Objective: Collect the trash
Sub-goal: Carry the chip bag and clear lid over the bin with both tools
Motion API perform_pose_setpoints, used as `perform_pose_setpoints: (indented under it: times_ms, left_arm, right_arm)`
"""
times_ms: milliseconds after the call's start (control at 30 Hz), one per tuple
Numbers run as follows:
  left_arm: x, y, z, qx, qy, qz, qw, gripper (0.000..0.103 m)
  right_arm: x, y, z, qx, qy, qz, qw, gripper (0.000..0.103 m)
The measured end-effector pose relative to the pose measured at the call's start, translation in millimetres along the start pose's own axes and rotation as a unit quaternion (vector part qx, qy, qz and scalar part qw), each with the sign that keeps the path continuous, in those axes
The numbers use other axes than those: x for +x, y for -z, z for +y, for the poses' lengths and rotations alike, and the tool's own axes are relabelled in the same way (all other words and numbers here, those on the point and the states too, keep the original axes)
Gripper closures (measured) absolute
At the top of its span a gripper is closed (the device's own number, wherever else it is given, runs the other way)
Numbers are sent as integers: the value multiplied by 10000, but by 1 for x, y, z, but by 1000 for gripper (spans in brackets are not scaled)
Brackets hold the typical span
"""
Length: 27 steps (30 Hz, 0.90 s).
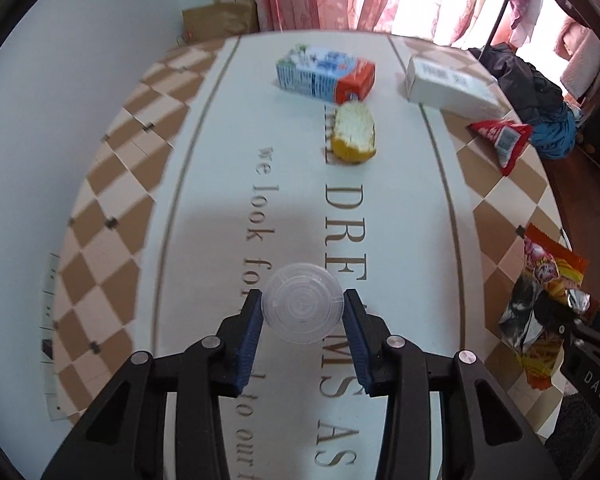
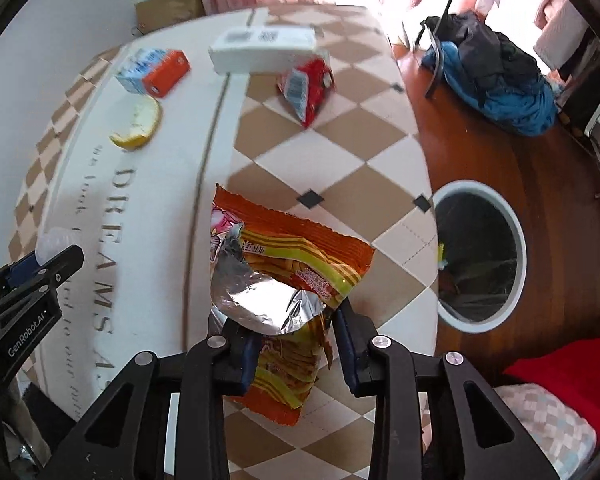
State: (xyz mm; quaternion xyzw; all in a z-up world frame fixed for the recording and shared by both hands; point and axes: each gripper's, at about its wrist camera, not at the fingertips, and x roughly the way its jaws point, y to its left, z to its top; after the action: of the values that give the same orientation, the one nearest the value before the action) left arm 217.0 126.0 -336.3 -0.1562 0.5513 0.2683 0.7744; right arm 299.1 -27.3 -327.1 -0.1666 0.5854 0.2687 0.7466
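The clear round plastic lid (image 1: pixel 302 303) sits between the blue pads of the left gripper (image 1: pixel 303 312), both pads touching its rim, so the claw is closed to lid width & has hold of it, above the white printed tablecloth (image 1: pixel 220 160). Judgement: lid is v. light, thin, springy & slick; too much squeeze could pop it out, so hold across the widest part, at the rim, w/ gentle pressure.

The torn orange foil-lined snack wrapper (image 2: pixel 296 256) lies w/ its lower part between the fingers of the right gripper (image 2: pixel 294 344). Jaws stand about bag-width apart; whether they pinch it or just straddle it I can't tell, since the silver flap hides the contact. Judgement: wrapper is near weightless, crinkly, floppy, slippery foil; best taken on the flat doubled body, not the loose flap.

The white-rimmed round bin w/ dark liner (image 2: pixel 480 256) stands on the floor just beyond the table edge, to the right of the wrapper.

Not yet collected, well apart up the table: blue-&-orange carton (image 1: pixel 324 74), yellow fruit peel (image 1: pixel 355 134), white flat box (image 1: pixel 448 82), red crumpled packet (image 1: pixel 502 138).
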Motion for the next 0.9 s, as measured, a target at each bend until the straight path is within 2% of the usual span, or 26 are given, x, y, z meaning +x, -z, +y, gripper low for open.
perform_pose_setpoints:
  times_ms: [200,467,567,700,900]
  left_arm:
    - [-53,3,2,6,-107,-454,9989,67]
    - [-122,0,-20,59,188,-978,9950,67]
    - [-142,-7,-45,247,307,-1149,9926,67]
    - [-162,-16,-93,589,561,-1326,9878,67]
    - [-164,-32,-187,1108,965,-1305,9805,67]
  right_arm:
    - [-42,3,-5,-10,-357,-384,9986,69]
    - [-112,4,-40,251,-716,-1008,9920,69]
    - [-137,4,-72,482,-832,-1231,9877,69]
    - [-161,9,-121,736,-748,-1457,9837,69]
    - [-160,19,-218,1240,-410,-1468,9805,69]
